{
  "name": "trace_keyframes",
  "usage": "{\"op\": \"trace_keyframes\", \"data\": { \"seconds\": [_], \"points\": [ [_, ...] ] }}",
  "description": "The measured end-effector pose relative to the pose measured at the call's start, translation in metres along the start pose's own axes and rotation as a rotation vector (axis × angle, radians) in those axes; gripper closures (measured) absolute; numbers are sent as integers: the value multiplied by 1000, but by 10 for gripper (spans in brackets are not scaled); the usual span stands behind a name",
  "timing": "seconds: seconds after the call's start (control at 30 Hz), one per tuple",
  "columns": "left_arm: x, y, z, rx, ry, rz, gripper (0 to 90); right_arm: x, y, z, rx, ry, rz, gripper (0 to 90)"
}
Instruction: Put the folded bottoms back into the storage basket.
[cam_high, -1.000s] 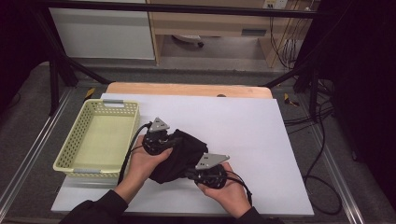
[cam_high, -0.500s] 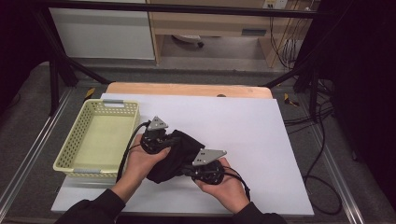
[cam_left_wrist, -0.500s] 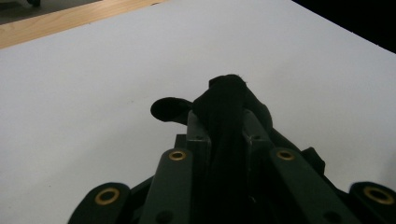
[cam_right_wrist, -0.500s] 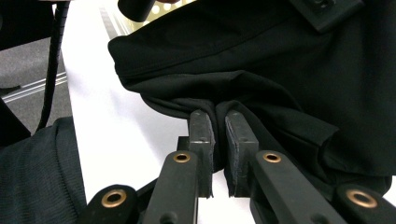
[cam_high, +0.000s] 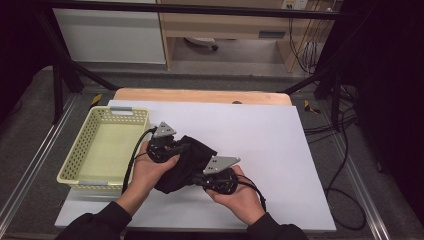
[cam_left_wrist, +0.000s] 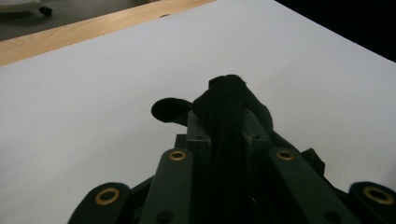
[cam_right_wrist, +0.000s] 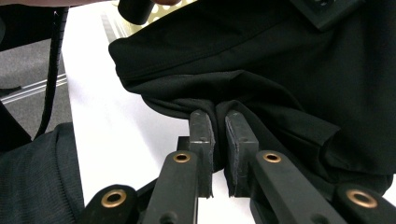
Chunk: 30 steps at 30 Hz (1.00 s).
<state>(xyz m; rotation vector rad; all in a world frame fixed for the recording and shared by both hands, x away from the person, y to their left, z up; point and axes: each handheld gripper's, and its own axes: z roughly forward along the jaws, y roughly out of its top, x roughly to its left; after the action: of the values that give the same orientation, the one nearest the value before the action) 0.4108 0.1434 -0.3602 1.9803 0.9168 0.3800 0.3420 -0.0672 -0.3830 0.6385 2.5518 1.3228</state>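
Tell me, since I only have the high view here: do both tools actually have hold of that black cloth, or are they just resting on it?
Observer: The left tool does. In the left gripper view a fold of the black cloth is pinched between its jaws and bunches out past their tips.
Operator: And the right one?
Observer: The right tool is nearly closed on a thin edge of the cloth, which runs down into the narrow gap between its jaws.
Operator: Is the cloth lifted where the left tool holds it?
Observer: The pinched fold stands clear of the white table there; I cannot tell for the rest.
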Motion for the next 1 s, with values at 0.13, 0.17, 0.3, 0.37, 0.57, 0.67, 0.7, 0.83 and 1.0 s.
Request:
{"op": "trace_keyframes", "data": {
  "seconds": [0.13, 0.17, 0.3, 0.37, 0.57, 0.67, 0.7, 0.83, 1.0],
  "points": [
    [2, 0, -2, -8, 7, -12, 779, 1, 5, 2, 8, 4, -10, 836],
    [3, 0, -2, -8, 6, -14, 779, 1, 5, 3, 8, 6, -13, 836],
    [6, 1, -5, -13, 13, -14, 779, 1, 9, 5, 12, 7, -17, 836],
    [8, 2, -6, -19, 12, -22, 779, 0, 11, 5, 9, 7, -20, 836],
    [12, 4, -11, -27, 17, -26, 779, 0, 16, 7, 5, 5, -26, 836],
    [15, 4, -13, -35, 21, -35, 778, -1, 18, 8, 3, 4, -25, 836],
    [15, 5, -13, -35, 14, -42, 778, -1, 19, 8, 2, 5, -26, 837],
    [16, 6, -15, -36, 21, -32, 778, -1, 21, 9, 0, 3, -27, 836],
    [13, 5, -16, -31, 23, -16, 779, 0, 25, 10, -1, 9, -32, 836]
  ]
}}
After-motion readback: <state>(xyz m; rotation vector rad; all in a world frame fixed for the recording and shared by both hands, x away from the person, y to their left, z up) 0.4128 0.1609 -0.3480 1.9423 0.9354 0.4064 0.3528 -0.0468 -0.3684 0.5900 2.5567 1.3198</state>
